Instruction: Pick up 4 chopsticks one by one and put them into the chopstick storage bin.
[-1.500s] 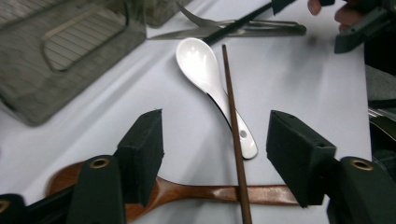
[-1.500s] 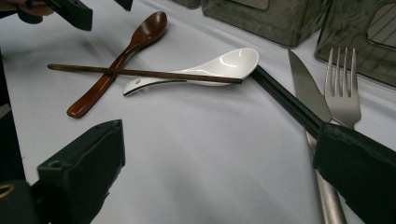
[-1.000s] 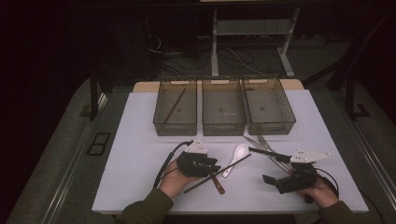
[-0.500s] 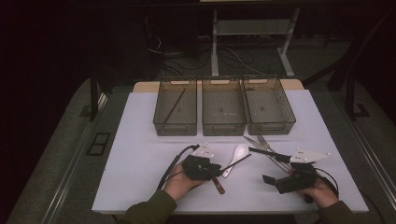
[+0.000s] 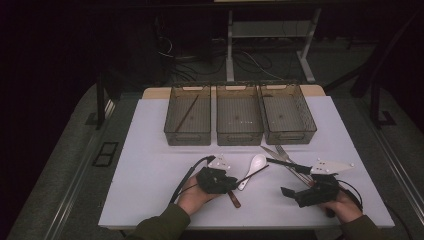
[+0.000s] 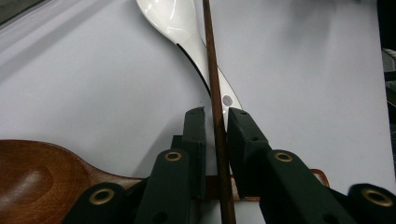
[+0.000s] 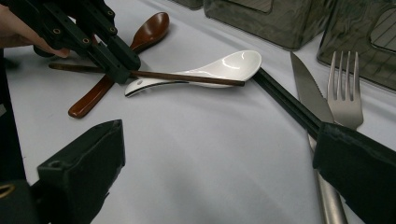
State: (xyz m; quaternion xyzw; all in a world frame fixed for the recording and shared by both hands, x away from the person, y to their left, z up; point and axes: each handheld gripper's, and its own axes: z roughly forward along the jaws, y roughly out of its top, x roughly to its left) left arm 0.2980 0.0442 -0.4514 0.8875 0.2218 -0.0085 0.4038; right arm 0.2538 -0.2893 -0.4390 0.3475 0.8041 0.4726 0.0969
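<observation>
A brown chopstick (image 6: 210,56) lies across a white ceramic spoon (image 6: 177,23) and the handle of a wooden spoon (image 6: 32,177). My left gripper (image 6: 216,112) straddles the chopstick, and its jaws have just been closing. A thin gap still shows on each side, so the pads do not press on it. From above, the left gripper (image 5: 234,184) sits at the front centre, with the chopstick (image 5: 252,173) running up-right over the white spoon (image 5: 256,163). My right gripper (image 5: 290,194) rests at the front right, wide open and holding nothing (image 7: 219,140).
A knife (image 7: 303,88), a fork (image 7: 344,93) and a black chopstick (image 7: 285,102) lie right of the white spoon. Three mesh bins stand in a row at the back (image 5: 189,137) (image 5: 239,137) (image 5: 290,136). The left one holds a chopstick (image 5: 187,112).
The left gripper has edged a little to the right over the brown chopstick, and its jaws have narrowed around it. The right gripper has stayed put.
</observation>
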